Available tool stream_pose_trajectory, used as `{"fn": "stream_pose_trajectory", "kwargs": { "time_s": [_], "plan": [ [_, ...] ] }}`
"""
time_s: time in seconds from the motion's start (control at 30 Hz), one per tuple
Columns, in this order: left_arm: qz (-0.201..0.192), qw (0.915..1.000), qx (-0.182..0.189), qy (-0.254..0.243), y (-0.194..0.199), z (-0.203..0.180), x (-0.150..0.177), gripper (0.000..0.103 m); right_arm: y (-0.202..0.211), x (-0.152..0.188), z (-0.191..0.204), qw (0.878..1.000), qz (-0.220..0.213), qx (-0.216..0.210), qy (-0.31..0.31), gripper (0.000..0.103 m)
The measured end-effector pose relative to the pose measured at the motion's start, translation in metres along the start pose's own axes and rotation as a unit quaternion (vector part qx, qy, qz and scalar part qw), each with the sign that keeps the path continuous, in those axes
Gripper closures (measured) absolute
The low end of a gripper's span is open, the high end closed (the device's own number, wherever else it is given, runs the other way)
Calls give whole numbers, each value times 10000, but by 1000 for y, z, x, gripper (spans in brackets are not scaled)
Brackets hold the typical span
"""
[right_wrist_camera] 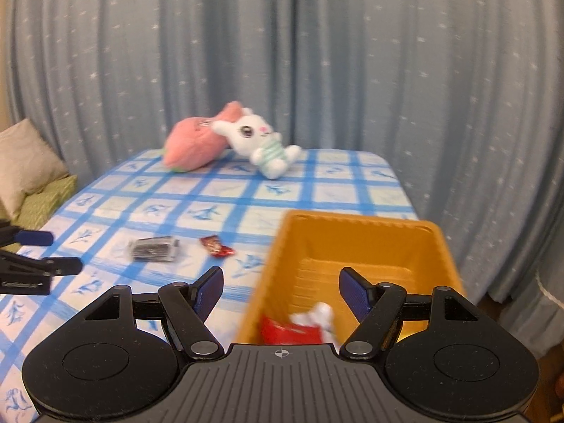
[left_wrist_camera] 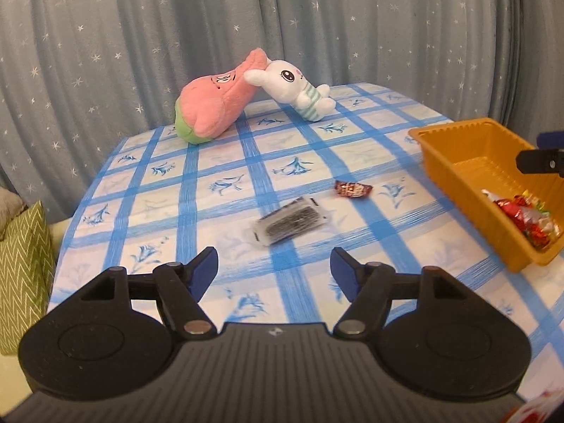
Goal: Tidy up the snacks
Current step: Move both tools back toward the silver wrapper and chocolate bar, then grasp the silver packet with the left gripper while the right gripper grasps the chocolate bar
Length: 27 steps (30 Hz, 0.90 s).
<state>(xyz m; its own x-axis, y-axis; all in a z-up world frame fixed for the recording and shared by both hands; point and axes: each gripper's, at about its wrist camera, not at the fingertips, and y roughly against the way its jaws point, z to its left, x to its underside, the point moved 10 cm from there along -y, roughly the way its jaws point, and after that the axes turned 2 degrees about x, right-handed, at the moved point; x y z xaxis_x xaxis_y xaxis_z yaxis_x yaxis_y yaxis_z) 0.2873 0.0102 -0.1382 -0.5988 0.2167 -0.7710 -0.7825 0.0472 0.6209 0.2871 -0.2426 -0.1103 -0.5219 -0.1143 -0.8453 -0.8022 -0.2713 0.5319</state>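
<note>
Blue-checked tablecloth (left_wrist_camera: pixel 218 162) before grey starry curtain (left_wrist_camera: pixel 282 17)

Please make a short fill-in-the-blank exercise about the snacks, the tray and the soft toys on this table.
1. The clear packet with dark contents lies on the checked ____ tablecloth.
2. The red-wrapped candy on the cloth lies ____ the orange plastic tray.
3. The white plush rabbit leans against the ____ plush toy.
4. The left gripper holds ____.

Missing words: blue; outside; pink; nothing
</note>
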Motion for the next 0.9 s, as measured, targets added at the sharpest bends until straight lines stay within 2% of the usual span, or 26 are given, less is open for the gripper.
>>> {"fn": "stream_pose_trajectory", "kwargs": {
  "time_s": [0.23, 0.4, 0.6, 0.67, 0.9],
  "plan": [
    [100, 9991, 153, -373, -25, 15, -4, 35, -35, -13, 43, 9994, 43, -266, 222, 31],
    [118, 9965, 395, -732, -45, 16, -7, 35, -65, -19, 65, 9984, 193, -465, 259, 31],
    [159, 9901, 780, -1158, -77, 14, -11, 35, -109, -20, 79, 9965, 525, -570, 308, 31],
    [196, 9880, 887, -1250, -87, 13, -12, 32, -124, -19, 82, 9958, 664, -536, 328, 31],
    [171, 9802, 1144, -1608, -117, 7, -18, 32, -160, -14, 86, 9937, 942, -481, 364, 31]
  ]
}}
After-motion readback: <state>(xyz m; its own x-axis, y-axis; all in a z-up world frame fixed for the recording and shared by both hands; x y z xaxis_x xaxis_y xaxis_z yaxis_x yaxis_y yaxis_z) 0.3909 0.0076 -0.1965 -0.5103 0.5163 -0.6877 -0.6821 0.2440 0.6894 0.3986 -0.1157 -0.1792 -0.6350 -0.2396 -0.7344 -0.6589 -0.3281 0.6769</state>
